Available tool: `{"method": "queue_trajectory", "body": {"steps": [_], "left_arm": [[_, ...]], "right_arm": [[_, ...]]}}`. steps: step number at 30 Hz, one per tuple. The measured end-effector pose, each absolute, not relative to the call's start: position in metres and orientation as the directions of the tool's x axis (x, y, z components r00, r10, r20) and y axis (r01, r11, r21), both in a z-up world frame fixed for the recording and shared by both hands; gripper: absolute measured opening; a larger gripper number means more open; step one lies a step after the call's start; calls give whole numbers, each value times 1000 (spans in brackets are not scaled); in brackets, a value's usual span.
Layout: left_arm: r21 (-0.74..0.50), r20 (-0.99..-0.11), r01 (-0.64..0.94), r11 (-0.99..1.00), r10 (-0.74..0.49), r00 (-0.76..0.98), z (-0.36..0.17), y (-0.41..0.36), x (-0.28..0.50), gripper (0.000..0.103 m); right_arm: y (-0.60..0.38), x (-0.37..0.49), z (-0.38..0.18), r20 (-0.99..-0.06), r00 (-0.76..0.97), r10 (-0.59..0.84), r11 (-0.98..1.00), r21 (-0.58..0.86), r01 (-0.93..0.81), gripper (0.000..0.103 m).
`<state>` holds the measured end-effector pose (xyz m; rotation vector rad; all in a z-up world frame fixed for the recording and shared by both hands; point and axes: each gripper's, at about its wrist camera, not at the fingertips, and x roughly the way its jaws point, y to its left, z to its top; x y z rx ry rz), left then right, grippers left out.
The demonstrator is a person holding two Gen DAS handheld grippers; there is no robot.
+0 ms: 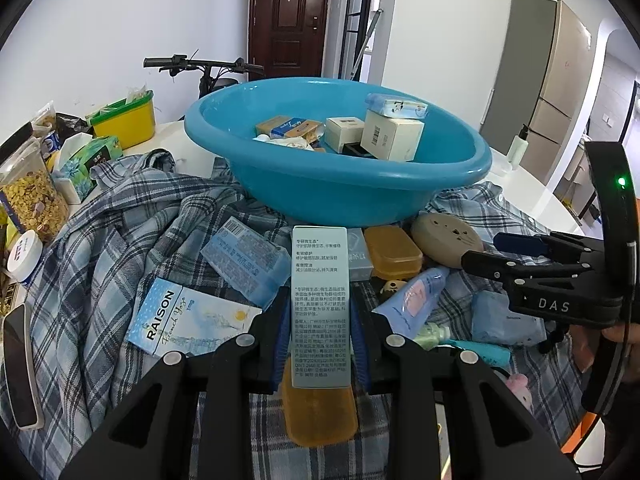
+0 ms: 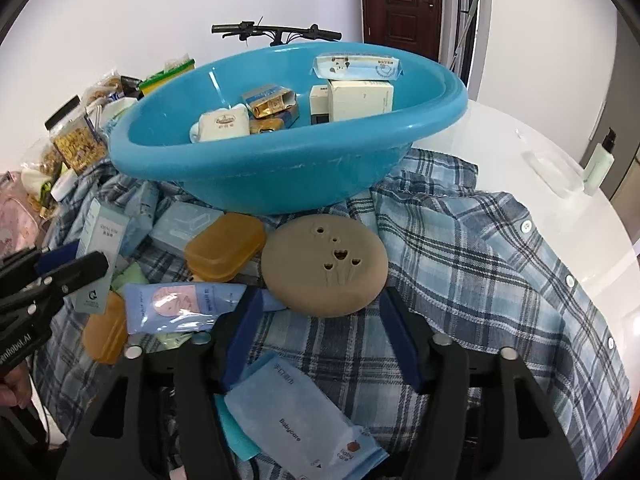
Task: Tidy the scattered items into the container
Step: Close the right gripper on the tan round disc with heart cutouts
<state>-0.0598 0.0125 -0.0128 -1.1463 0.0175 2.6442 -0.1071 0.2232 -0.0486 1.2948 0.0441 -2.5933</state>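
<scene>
A blue basin (image 1: 320,192) (image 2: 256,176) with several boxes and packets in it stands on a plaid shirt (image 2: 480,264). My left gripper (image 1: 326,304) (image 2: 60,268) is shut on a tall pale green box (image 1: 320,288) (image 2: 100,256), held upright just before the basin. My right gripper (image 2: 320,296) (image 1: 500,256) stands open. The near edge of a tan round disc (image 2: 324,268) (image 1: 446,236) lies between its fingertips, with a little room on both sides. Orange soap cases (image 2: 224,248) (image 1: 394,252), a blue tube (image 2: 176,304) (image 1: 412,296) and a blue Babycare pack (image 2: 304,420) lie around.
A Raison box (image 1: 188,320) and a blue tissue pack (image 1: 244,264) lie left of the held box. Snack jars (image 1: 32,196), a tissue box (image 1: 88,160) and a yellow bin (image 1: 128,120) crowd the far left. A pump bottle (image 2: 598,164) stands on the white table at right.
</scene>
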Motion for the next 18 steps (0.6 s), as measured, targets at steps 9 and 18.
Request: {"method": "queue_trajectory", "body": {"steps": [9,18], "left_arm": [[-89,-722,-231,-969,222,-655,-13,9,-61,29],[-93,-741,-222,-971,216,-636,-23,6,-73,29]], "right_arm": [[217,-130,-55,-808,-561,-178,-970,47,240,81],[211,-146,-71,-836,-525,-163,-968,31,251,82]]}}
